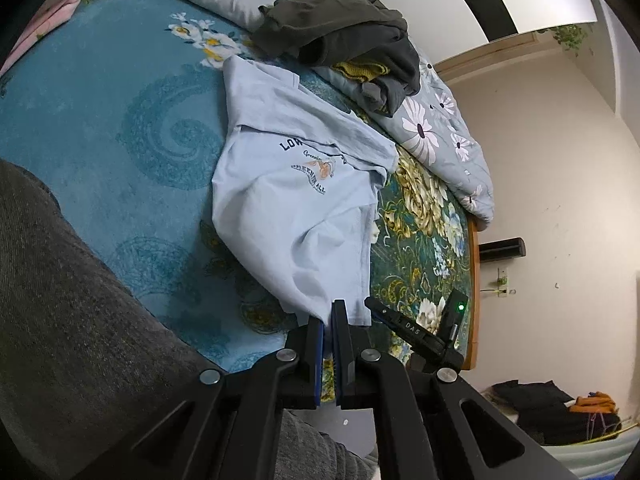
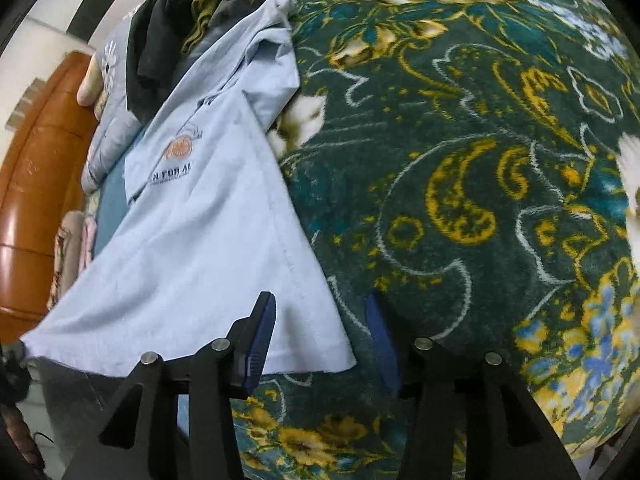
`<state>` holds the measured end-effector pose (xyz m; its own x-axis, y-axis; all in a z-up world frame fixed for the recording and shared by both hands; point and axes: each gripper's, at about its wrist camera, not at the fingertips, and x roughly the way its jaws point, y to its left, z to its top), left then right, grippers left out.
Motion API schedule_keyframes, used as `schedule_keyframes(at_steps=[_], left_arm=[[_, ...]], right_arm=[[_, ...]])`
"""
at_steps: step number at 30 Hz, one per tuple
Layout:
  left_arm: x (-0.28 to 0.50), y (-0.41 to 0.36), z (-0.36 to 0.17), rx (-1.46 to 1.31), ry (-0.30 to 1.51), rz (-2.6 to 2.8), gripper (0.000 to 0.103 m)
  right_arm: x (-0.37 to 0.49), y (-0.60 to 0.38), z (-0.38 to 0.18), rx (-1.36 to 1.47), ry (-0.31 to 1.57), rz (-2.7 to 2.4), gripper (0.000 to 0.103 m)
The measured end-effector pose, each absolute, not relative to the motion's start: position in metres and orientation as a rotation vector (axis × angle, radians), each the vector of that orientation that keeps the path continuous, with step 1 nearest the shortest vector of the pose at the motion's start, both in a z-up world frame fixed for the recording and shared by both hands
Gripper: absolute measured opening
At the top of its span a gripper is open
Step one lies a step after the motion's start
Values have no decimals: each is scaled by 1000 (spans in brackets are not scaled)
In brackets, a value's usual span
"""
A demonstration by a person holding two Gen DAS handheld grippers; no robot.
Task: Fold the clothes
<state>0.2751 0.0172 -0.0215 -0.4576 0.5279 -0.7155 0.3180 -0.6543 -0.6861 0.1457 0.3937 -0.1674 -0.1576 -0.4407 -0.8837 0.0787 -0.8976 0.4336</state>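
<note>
You are looking at a pale blue T-shirt [image 1: 304,200] carrying dark navy lettering and an orange emblem. Under it, a teal blanket [image 1: 100,120] is showing swirl patterns, and a dark green blanket [image 2: 460,160] is showing yellow paisley and white flowers. Your grippers' black fingers [image 2: 260,320] are wearing blue pads.

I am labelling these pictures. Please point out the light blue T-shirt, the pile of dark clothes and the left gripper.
light blue T-shirt [image 1: 296,200]: left wrist view, on its printed front.
pile of dark clothes [image 1: 344,28]: left wrist view, on the top garment.
left gripper [image 1: 329,312]: left wrist view, between the fingertips.
</note>
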Motion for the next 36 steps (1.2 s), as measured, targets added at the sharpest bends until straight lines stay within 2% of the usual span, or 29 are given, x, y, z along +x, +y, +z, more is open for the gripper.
schedule_keyframes(at_steps=[2,3,4,5,8,11,16,20,24,29,36], left_arm=[[274,17,-22,-1552,-1234,2253,4],[274,16,-22,-1551,-1233,2255,4],[274,17,-21,-1549,-1231,2258,4],[274,17,-20,-1547,-1225,2262,4],[277,16,-17,-1542,-1208,2273,4],[283,16,-14,-1542,-1195,2280,4],[298,21,-19,-1579,-1182,2236,4],[301,25,-19,-1607,-1167,2202,4],[291,18,-12,-1583,-1179,2204,4],[270,1,-3,-1530,-1219,2235,4],[204,-48,-16,-1448,-1379,2280,4]], right_arm=[[149,388,-169,1786,-385,-2086,48],[151,386,-169,1793,-373,-2071,38],[152,384,-171,1807,-364,-2061,15],[154,382,-172,1821,-357,-2050,6],[156,385,-165,1825,-382,-2046,6],[155,403,-133,1766,-386,-2107,6],[167,452,-83,1739,-271,-2216,6],[180,468,-78,1779,-325,-2203,6],[167,471,-64,1694,-593,-2146,6],[129,464,-41,1495,-843,-2042,6],[53,432,-33,1372,-965,-1962,6]])
